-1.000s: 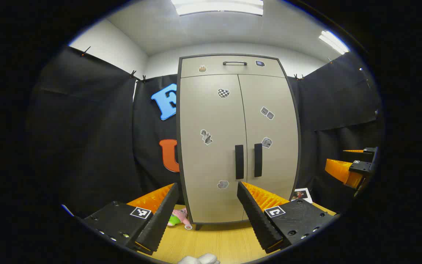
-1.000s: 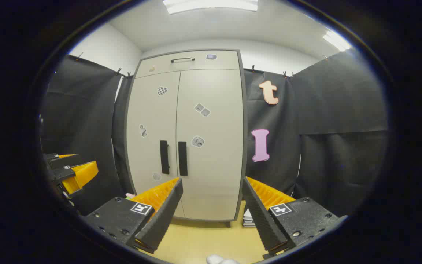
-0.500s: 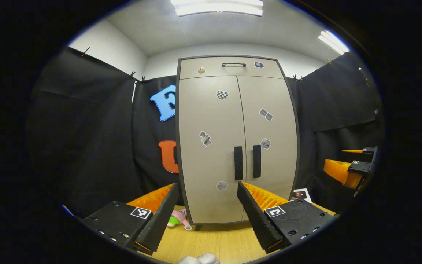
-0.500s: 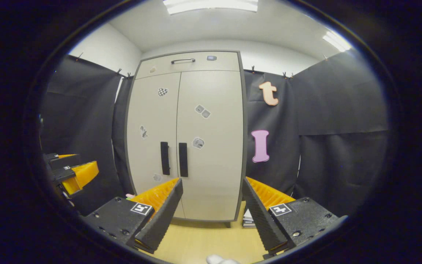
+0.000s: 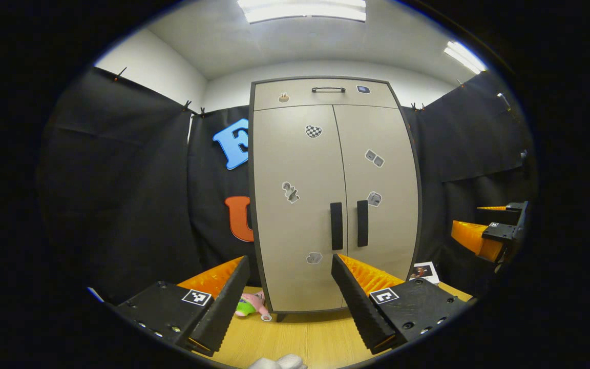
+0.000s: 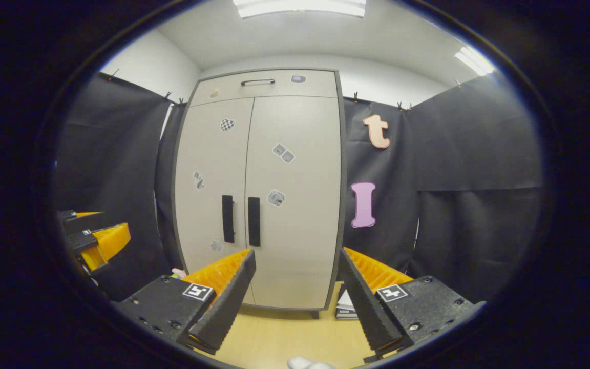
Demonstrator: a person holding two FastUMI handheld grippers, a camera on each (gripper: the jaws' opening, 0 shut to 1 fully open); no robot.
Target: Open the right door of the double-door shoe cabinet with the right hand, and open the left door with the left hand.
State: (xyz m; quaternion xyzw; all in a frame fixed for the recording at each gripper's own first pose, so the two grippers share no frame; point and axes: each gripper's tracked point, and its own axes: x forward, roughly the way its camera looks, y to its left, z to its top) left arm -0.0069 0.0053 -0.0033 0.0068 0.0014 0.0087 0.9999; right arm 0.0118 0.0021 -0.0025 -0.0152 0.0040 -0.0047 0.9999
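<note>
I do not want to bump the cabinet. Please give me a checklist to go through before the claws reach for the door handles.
1. Both doors shut: ok, the left door and the right door lie flush.
2. Handles free: ok, the left handle and the right handle have nothing on them.
3. Left claw open: ok, fingers apart, empty.
4. Right claw open: ok, fingers apart, empty.
5. Claws lined up with handles: not ok, both sit below and short of them.
6. Doors unlocked: cannot tell.
</note>
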